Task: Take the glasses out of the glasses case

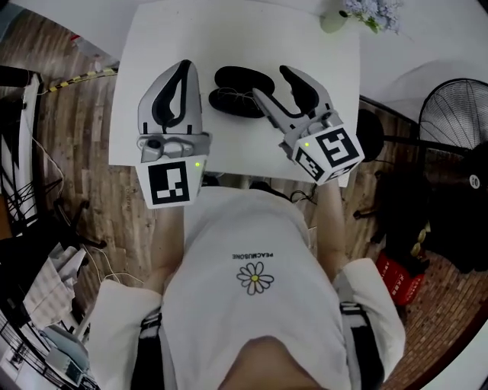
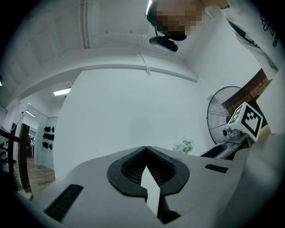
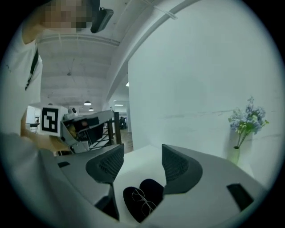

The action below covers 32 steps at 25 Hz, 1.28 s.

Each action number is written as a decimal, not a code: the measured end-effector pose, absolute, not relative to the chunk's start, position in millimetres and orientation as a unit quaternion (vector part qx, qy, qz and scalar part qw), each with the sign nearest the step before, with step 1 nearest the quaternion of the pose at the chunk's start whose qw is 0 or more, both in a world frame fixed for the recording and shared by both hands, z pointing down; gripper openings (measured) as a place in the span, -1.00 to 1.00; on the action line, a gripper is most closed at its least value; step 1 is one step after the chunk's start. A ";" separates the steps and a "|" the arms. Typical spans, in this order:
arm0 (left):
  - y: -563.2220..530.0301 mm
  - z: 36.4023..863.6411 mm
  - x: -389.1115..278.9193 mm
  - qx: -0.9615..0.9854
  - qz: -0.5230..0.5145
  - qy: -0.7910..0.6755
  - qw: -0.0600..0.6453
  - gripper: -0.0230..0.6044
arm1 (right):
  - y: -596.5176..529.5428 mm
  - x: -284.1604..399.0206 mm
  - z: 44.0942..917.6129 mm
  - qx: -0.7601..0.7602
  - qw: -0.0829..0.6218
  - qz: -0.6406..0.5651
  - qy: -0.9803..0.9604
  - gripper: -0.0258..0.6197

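A black glasses case lies open on the white table, and thin wire-framed glasses rest in its lower half. My right gripper hovers at the case's right end, jaws open, with nothing between the pads. In the right gripper view the case and the glasses sit below and beyond the open right gripper. My left gripper hangs left of the case, apart from it. In the left gripper view the left gripper has its tips together and holds nothing.
A small vase of pale flowers stands at the table's far right corner, also the vase. A standing fan and a red box are on the floor to the right. The table's near edge runs just below both grippers.
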<state>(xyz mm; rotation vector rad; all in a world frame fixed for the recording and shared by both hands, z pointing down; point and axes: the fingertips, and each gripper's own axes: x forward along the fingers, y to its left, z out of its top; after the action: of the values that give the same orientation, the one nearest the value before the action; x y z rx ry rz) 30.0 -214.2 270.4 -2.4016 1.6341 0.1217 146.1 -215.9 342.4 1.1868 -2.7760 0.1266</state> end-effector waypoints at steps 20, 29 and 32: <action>-228.8 341.1 -3.9 -0.817 -0.034 0.574 0.051 -0.87 | -243.5 124.7 572.4 0.239 0.389 0.048 -0.888 -0.07; -232.1 349.9 -2.3 -0.815 -0.032 0.577 0.037 -0.87 | -239.2 120.1 586.7 0.206 0.413 0.049 -0.886 -0.07; -231.7 352.1 -1.5 -0.817 -0.037 0.575 0.039 -0.87 | -237.7 119.4 586.8 0.206 0.413 0.049 -0.886 -0.08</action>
<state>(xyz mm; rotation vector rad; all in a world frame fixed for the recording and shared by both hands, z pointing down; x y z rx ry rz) -1.5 -231.7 352.1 -2.5043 1.7619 -0.1136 119.4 -237.7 586.8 0.5168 -2.2282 0.1224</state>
